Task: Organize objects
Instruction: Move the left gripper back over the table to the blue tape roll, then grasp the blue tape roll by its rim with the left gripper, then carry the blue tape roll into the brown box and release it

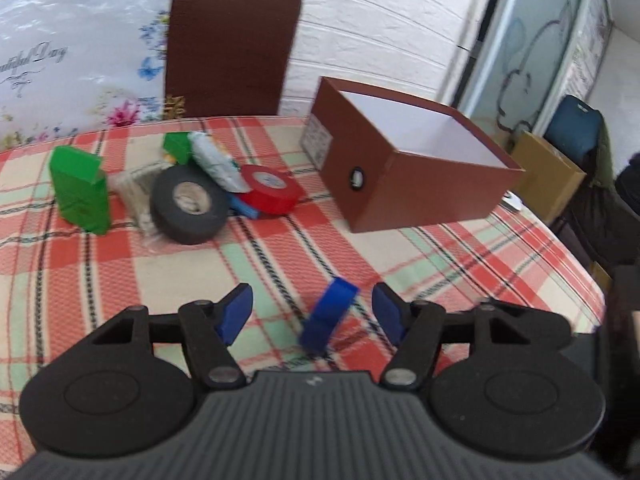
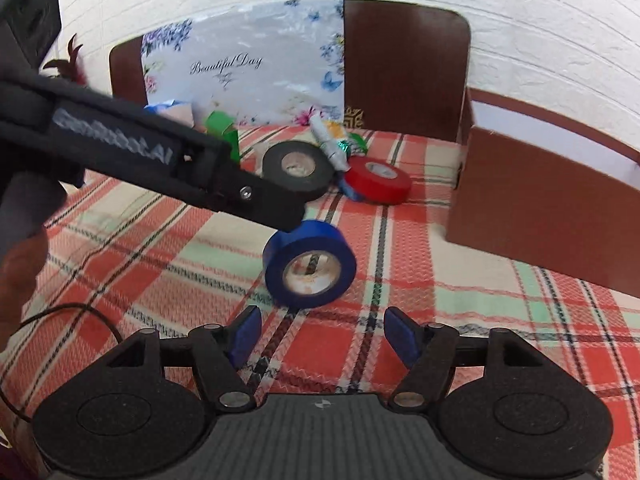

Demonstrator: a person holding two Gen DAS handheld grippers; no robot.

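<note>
Here | we held both grippers, left (image 1: pixel 312 312) and right (image 2: pixel 320 334), agape and empty | blue tape roll (image 2: pixel 310 268) stood on edge near us, brown box (image 2: pixel 540 216) far right | advice: straddle roll squarely before closing.

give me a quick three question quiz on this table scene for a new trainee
1. True or false: the blue tape roll is inside the brown box.
2. Which roll lies between the black tape roll and the brown box? A red, B yellow, C white.
3. What does the right hand-held gripper hold?
Key: 1 false, it is out on the tablecloth. 2 A, the red tape roll. 3 nothing; it is open.
</note>
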